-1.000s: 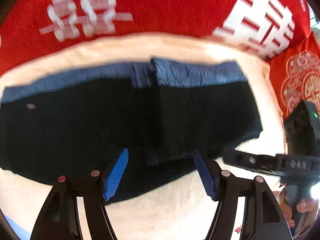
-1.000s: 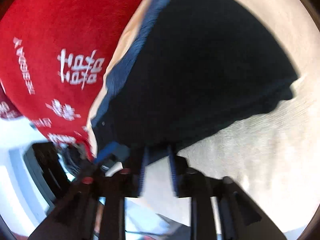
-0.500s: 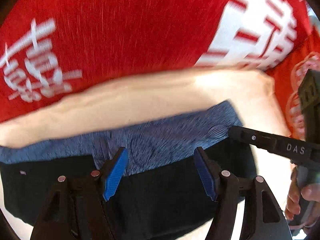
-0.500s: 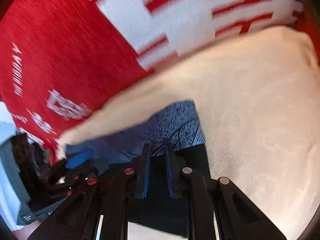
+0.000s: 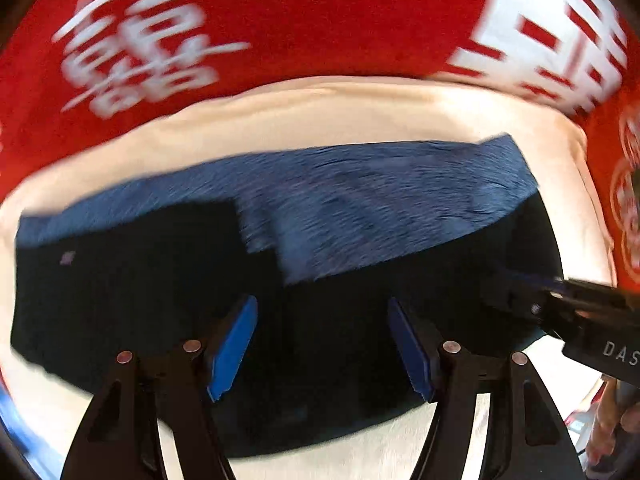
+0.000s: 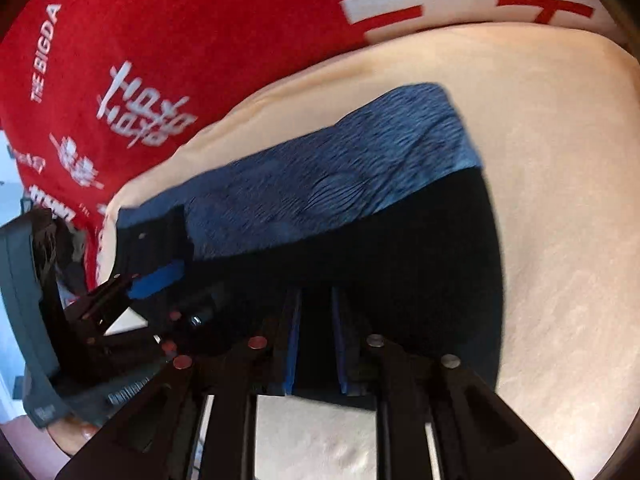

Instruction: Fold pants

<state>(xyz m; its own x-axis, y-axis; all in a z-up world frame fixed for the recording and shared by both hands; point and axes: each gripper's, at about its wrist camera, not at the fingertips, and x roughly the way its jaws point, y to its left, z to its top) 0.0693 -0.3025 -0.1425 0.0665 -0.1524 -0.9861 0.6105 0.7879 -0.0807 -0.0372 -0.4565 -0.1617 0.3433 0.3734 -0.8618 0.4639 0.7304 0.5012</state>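
Black pants [image 5: 152, 292] with a blue heathered waistband [image 5: 380, 200] lie folded on a cream cushion [image 5: 320, 116]. My left gripper [image 5: 322, 344] is open, its blue pads just above the black fabric and holding nothing. My right gripper [image 6: 316, 344] has its pads close together with dark pants fabric [image 6: 420, 272] between them at the folded pile's near edge. The right gripper also shows at the right edge of the left wrist view [image 5: 560, 312], and the left gripper at the left of the right wrist view [image 6: 156, 280].
A red blanket with white lettering [image 5: 280, 16] lies behind the cushion, also seen in the right wrist view [image 6: 160, 40]. Bare cream cushion [image 6: 560, 200] extends to the right of the pants.
Both grippers have pulled back toward the near edge of the pants. More black fabric now shows below the waistband. The left gripper stays open, the right stays narrow.
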